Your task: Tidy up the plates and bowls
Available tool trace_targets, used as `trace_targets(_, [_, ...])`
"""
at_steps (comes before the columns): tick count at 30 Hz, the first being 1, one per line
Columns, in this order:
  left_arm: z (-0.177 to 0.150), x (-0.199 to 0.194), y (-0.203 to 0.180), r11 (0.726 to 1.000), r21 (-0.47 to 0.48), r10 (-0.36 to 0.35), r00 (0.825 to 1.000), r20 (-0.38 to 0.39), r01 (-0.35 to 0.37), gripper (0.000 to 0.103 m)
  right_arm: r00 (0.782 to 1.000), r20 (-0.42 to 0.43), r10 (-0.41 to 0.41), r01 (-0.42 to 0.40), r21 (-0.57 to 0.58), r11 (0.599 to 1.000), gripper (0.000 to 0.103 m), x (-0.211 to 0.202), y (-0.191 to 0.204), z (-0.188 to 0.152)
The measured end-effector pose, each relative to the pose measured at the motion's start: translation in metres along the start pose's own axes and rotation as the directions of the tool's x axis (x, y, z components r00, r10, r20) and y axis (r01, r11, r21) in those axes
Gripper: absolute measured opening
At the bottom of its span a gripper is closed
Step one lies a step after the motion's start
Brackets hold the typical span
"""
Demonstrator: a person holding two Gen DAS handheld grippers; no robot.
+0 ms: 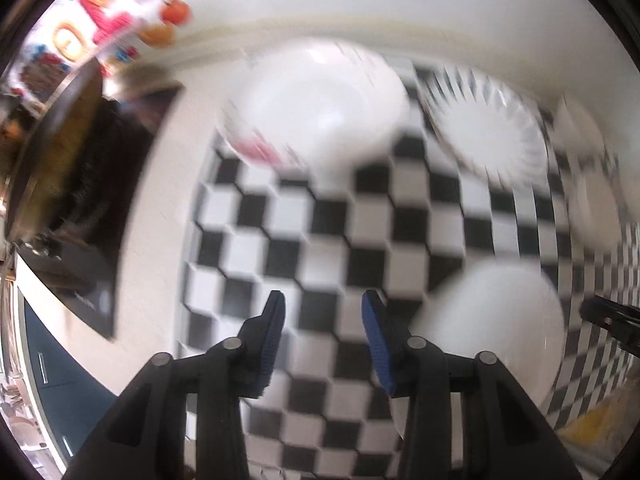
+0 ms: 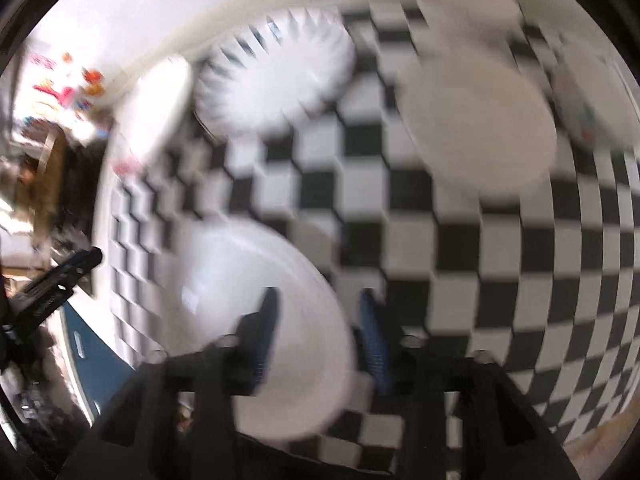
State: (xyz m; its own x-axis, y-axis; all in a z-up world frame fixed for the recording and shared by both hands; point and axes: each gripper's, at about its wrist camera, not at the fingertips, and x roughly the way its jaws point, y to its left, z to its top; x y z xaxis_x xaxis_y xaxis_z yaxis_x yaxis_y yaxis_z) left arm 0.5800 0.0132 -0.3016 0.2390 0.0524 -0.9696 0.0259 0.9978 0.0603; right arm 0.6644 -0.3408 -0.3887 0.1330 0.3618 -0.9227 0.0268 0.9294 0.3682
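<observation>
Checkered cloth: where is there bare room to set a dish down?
Bare cloth lies in the middle, bordered by the bowl and fluted plate at the far edge and the near white plate. The right gripper straddles that plate's rim, jaws open. It is crowded along the far edge and right side.

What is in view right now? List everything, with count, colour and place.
Checkered cloth: one, black and white, covering the table.
Bowl: one, white with pink marks, far left of the cloth.
Fluted plate: one, white, far side, right of the bowl.
Near plate: white, near edge; blur hides whether it is a stack.
Other dishes: at least two, white, far right, blurred.
Poster: one, multicoloured, wall at left.
Left gripper: black, blue fingers, open, over bare cloth.
Right gripper: same colours, open, over the near plate's rim.
</observation>
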Motion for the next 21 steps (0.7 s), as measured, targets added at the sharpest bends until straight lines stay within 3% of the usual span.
trace_targets(2, [0.021, -0.002, 0.021, 0.999, -0.034, -0.015, 0.999, 0.044, 0.017, 0.049, 0.994, 0.073, 0.076, -0.074, -0.026, 0.997, 0.078, -0.013, 0.023, 0.023])
trace_targets(6, [0.056, 0.016, 0.07, 0.989, -0.132, -0.062, 0.996, 0.059, 0.07, 0.049, 0.984, 0.108, 0.138, -0.125, -0.124, 0.984, 0.08, -0.004, 0.081, 0.077])
trace_targets(10, [0.095, 0.053, 0.113, 0.951, -0.263, -0.165, 0.986, 0.009, 0.161, 0.049, 0.988, 0.115, 0.101, -0.069, -0.249, 0.966, 0.08, 0.028, 0.137, 0.136])
trace_targets(13, [0.114, 0.091, 0.135, 0.916, -0.34, -0.238, 0.971, -0.038, 0.212, 0.049, 0.997, 0.065, 0.047, -0.026, -0.293, 0.956, 0.079, 0.066, 0.164, 0.18])
trace_targets(21, [0.136, 0.139, 0.141, 0.917, -0.328, -0.277, 0.953, -0.119, 0.226, 0.049, 0.999, -0.035, -0.019, 0.006, -0.343, 0.939, 0.077, 0.138, 0.185, 0.239])
